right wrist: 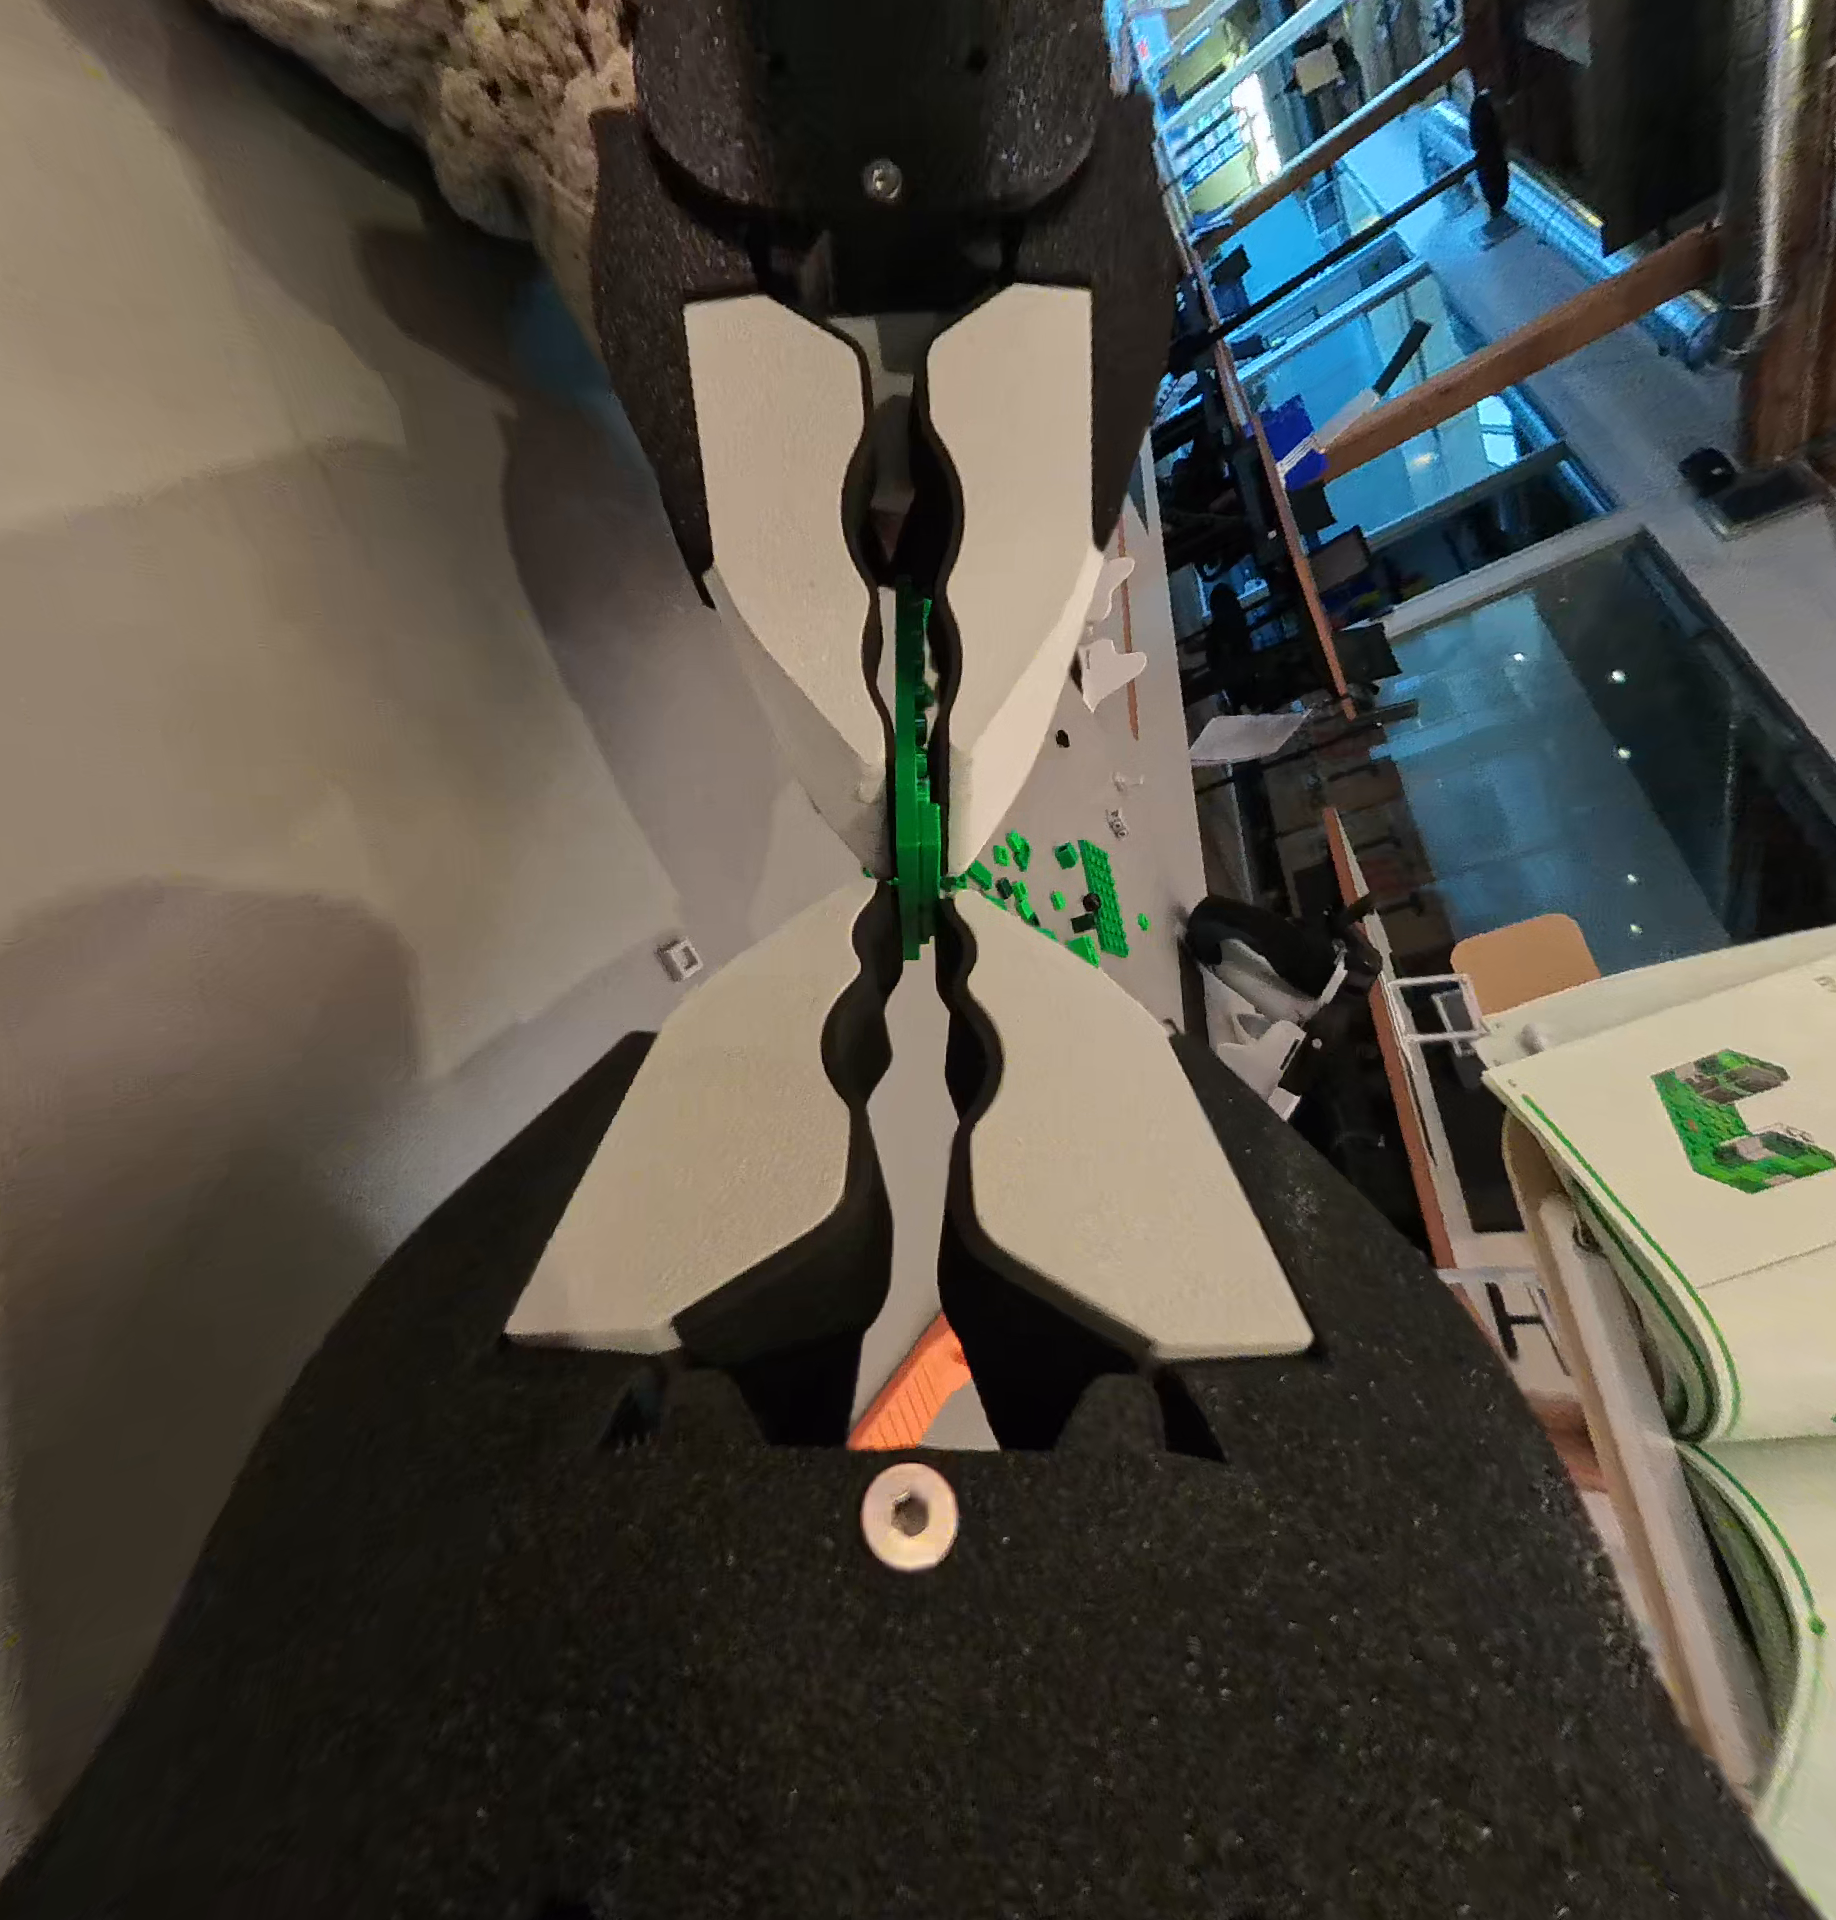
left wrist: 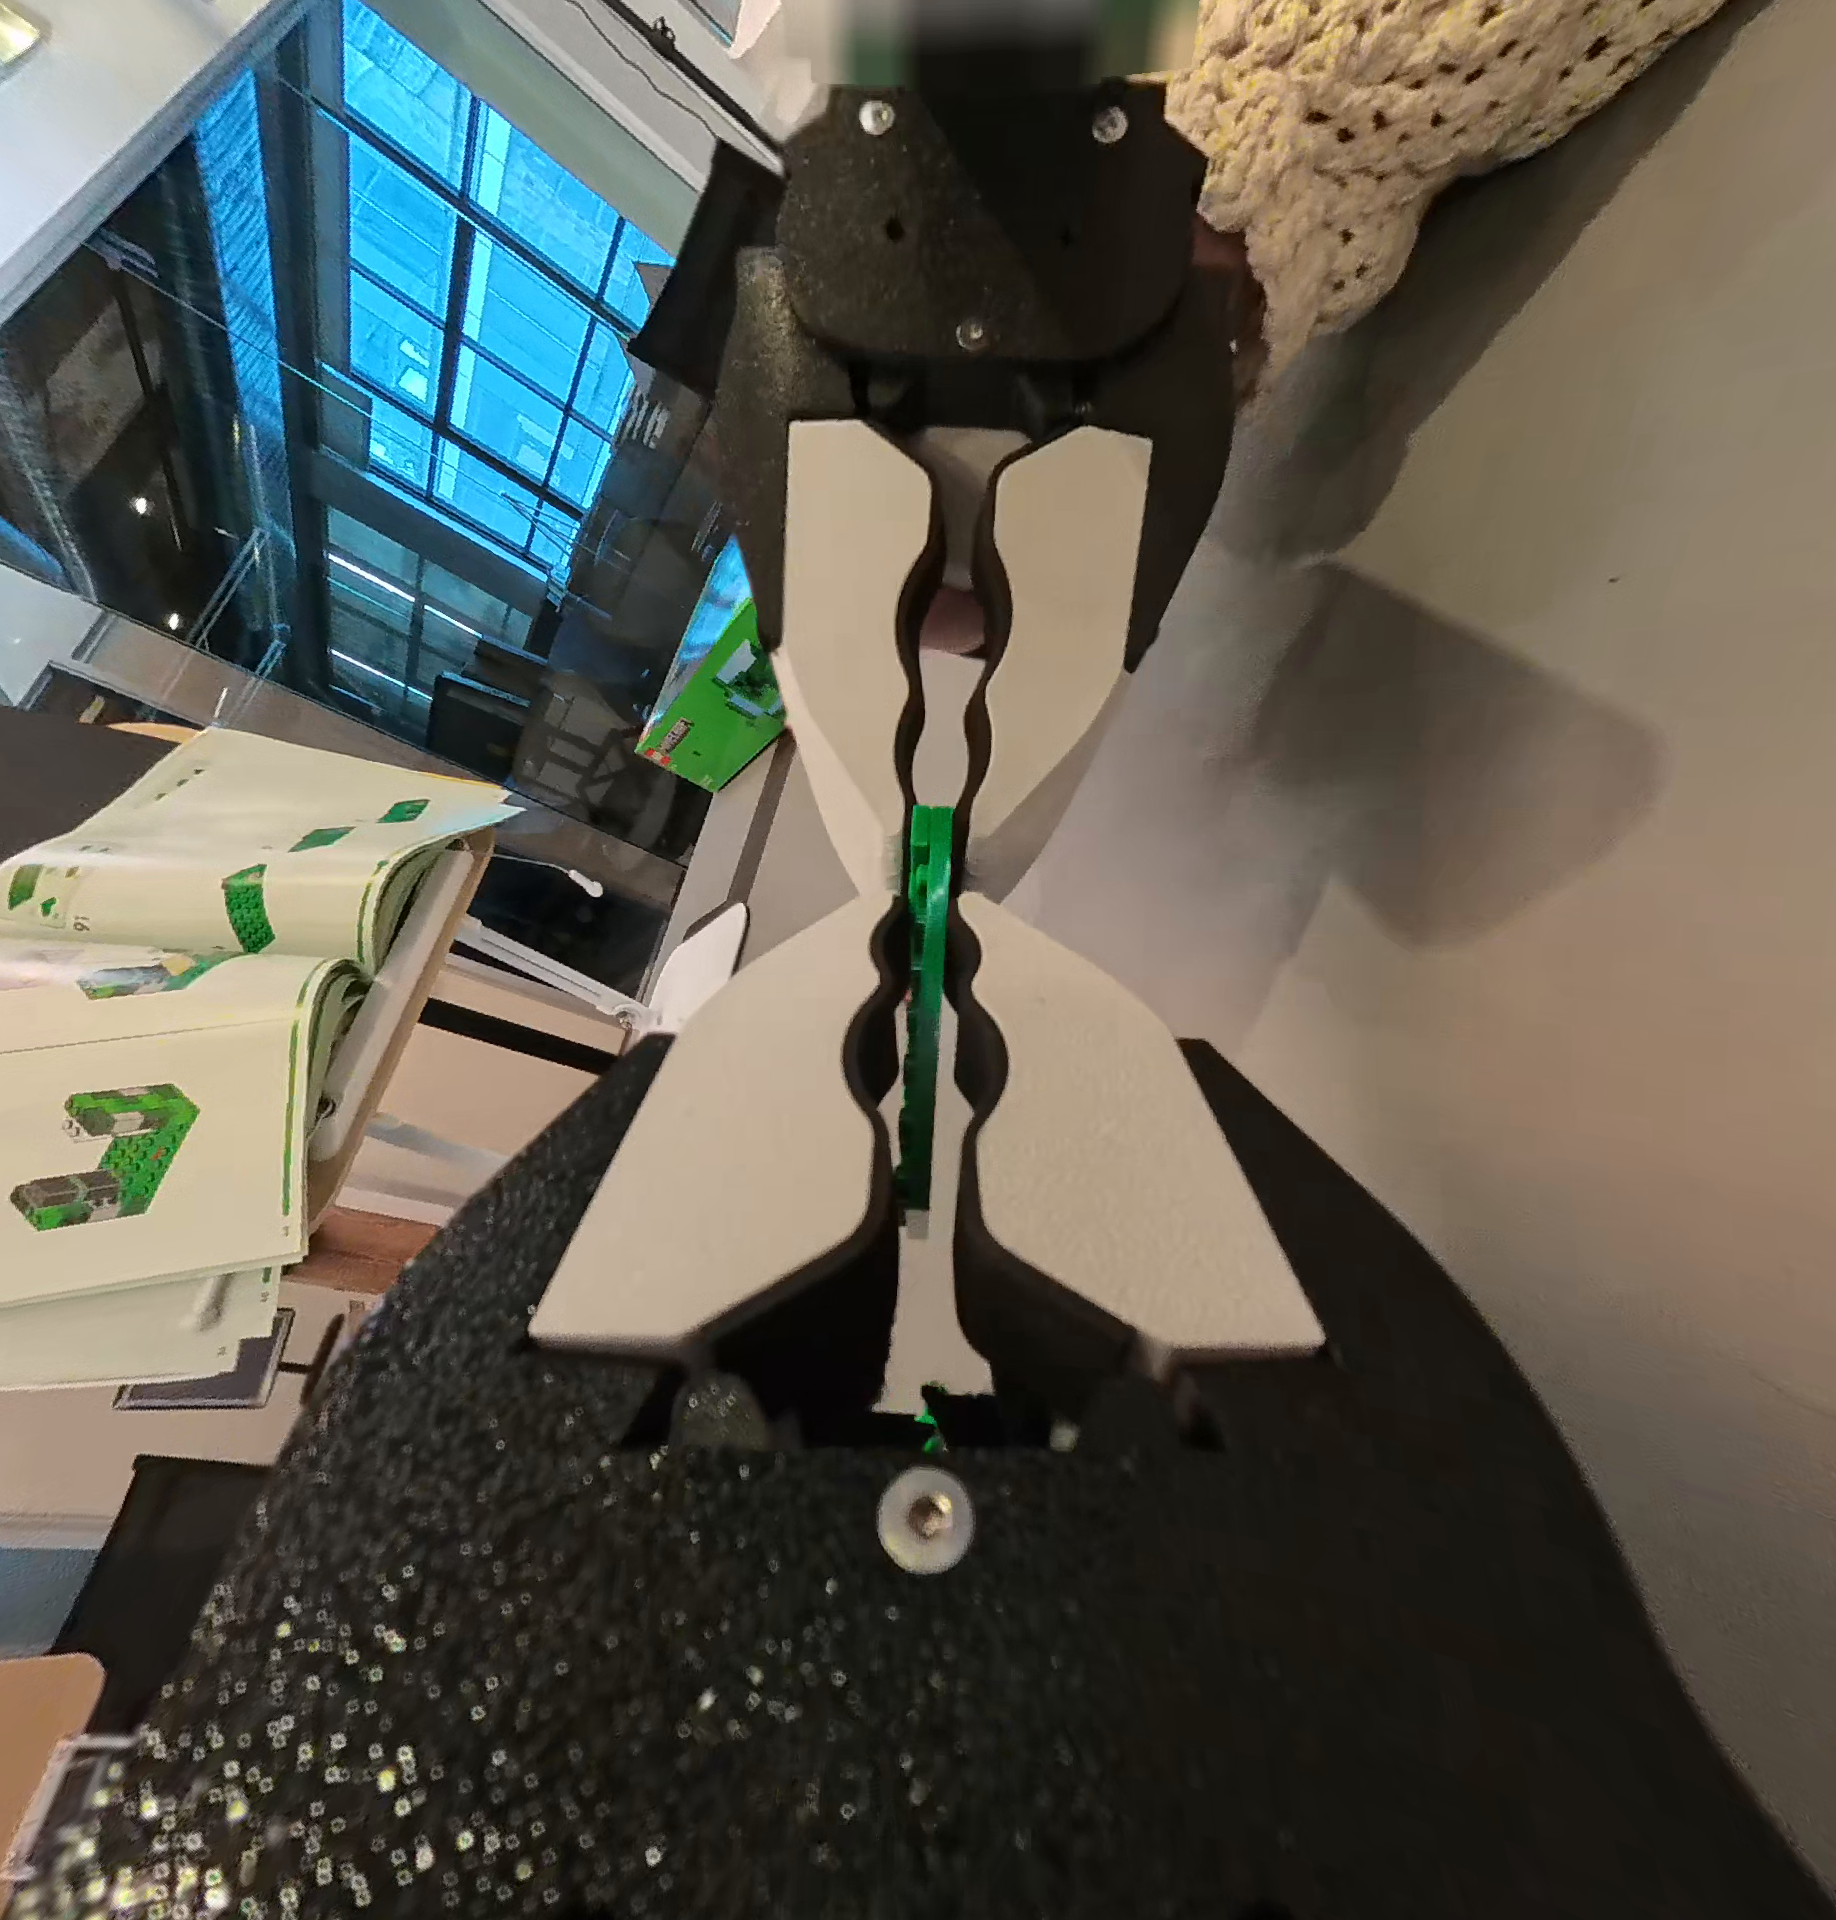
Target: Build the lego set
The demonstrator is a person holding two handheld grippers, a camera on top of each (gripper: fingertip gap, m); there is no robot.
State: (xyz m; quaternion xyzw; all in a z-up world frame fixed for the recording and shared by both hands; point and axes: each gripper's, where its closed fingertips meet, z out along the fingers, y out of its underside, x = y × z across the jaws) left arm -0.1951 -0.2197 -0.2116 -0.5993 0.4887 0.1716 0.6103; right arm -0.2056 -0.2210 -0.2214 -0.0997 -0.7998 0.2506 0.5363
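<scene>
Presently, the light grey tabletop [right wrist: 270,623] is seen tilted in both wrist views, so both tools are judged to be held clear of it. An open white instruction booklet with green diagrams [left wrist: 166,1039] is propped at one side. Two black grippers with white wavy-edged fingers are met tip to tip: the left gripper [left wrist: 929,935] and the right gripper [right wrist: 909,914]. Both are closed narrow on the same thin green studded lego plate [left wrist: 929,997], which is gripped edge-on from opposite ends.

Risks are judged as follows. If one grip is eased unevenly, the plate may be twisted out and dropped. If both are squeezed or pulled out of line, the thin plate may be bent or levered free. Loose small green lego pieces [right wrist: 1080,894] are scattered on the table beyond, and a falling plate could knock them about.
</scene>
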